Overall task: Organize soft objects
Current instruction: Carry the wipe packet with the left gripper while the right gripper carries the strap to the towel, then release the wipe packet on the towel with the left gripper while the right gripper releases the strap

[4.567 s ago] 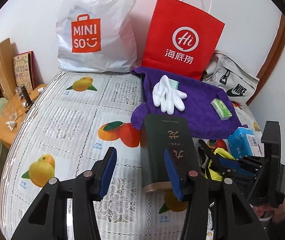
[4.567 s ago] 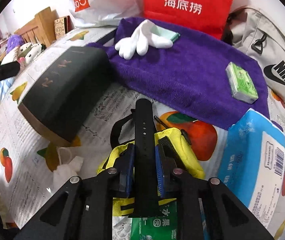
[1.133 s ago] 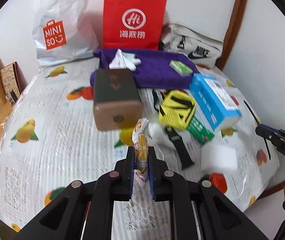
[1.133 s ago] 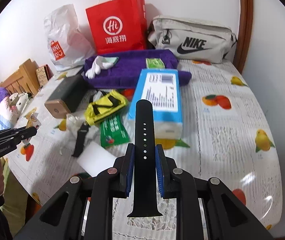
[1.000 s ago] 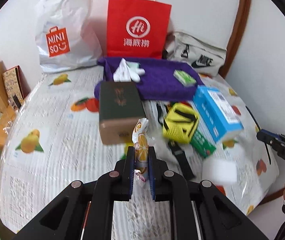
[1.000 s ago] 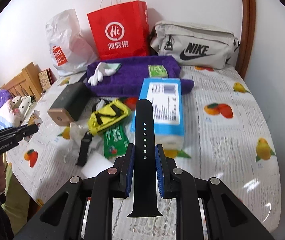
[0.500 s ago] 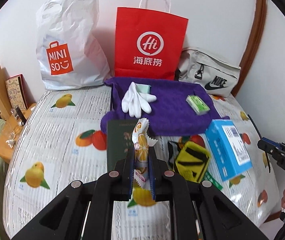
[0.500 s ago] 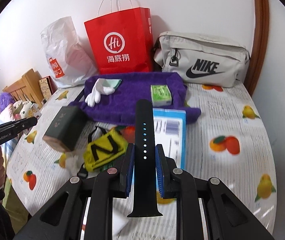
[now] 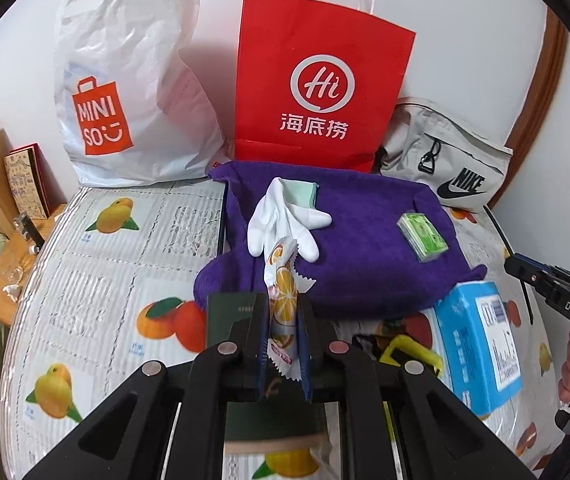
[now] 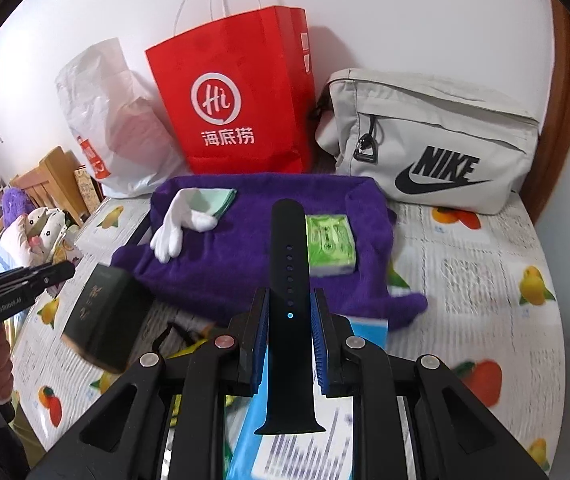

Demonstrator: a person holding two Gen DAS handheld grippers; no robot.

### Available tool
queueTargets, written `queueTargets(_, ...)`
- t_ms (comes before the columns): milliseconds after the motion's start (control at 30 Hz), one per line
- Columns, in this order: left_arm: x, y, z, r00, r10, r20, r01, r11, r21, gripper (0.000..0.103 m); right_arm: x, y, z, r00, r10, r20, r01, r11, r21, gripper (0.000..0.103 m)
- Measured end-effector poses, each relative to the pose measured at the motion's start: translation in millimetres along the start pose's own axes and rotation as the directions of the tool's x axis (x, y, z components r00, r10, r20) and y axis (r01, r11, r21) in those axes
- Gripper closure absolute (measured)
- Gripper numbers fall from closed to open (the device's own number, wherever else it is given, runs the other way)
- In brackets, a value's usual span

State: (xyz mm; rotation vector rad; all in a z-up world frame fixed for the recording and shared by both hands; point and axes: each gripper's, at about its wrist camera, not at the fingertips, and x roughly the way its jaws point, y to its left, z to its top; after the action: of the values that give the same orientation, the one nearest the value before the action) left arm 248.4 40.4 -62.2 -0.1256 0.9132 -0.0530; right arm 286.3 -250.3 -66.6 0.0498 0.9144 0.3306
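My left gripper [image 9: 283, 320] is shut on an orange-print snack packet [image 9: 281, 284], held upright above the bed near the purple towel [image 9: 365, 256]. My right gripper [image 10: 289, 320] is shut on a black watch strap [image 10: 289, 264], held over the towel's [image 10: 253, 256] near edge. On the towel lie a white glove [image 9: 281, 220] [image 10: 177, 224] with a mint cloth [image 9: 303, 194] under it, and a green tissue pack [image 9: 423, 236] [image 10: 331, 244].
A dark green box [image 10: 103, 316] and a blue tissue box [image 9: 479, 340] lie on the fruit-print bed [image 9: 125, 280] near a yellow pouch [image 9: 413, 354]. A Miniso bag [image 9: 133, 80], a red paper bag [image 9: 317, 92] and a Nike bag [image 10: 437, 148] stand at the wall.
Both grippers have moved forward toward the purple towel, each still holding its item. The towel and bags now look larger and closer.
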Motion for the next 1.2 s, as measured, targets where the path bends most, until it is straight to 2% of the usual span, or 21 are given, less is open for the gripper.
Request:
queueTargets(367,43,8,26,0.999,-0.018,-0.035,0.018,1.000,-0.023,0.090,66,-10,27,0.996,0.016,-0.082,-0.016,1.000,-0.005,0.083)
queueTargets(500,58,11,35,0.998,-0.045,-0.048,0.043,0.998,-0.040,0.090,90,-16,35,0.994,0.000,-0.113,0.000,1.000,0.001,0.083)
queueTargets(667,79,9,46,0.995,-0.077,-0.065,0.075,0.997,-0.032,0.089,110,-14,40,0.988,0.026,-0.153,-0.029,0.999,-0.019,0.083)
queueTargets(967,109,9,52,0.993,-0.049,-0.106,0.046,0.998,-0.033,0.087,139,-4,43,0.973,0.013,-0.231,-0.034,0.996,-0.084,0.082)
queueTargets(1133,118,7,53,0.991,-0.042,-0.126,0.039,0.999,-0.027,0.071,143,-2,44,0.967,-0.002,-0.255,-0.023,0.995,-0.098,0.080)
queueTargets(1167,119,8,53,0.990,-0.040,-0.131,0.037,0.999,-0.028,0.060,142,-1,44,0.968,-0.003,-0.252,-0.023,0.995,-0.100,0.071)
queueTargets(1200,118,9,53,0.990,-0.035,-0.133,0.032,0.999,-0.030,0.050,139,0,43,0.970,-0.003,-0.244,-0.023,0.995,-0.101,0.058)
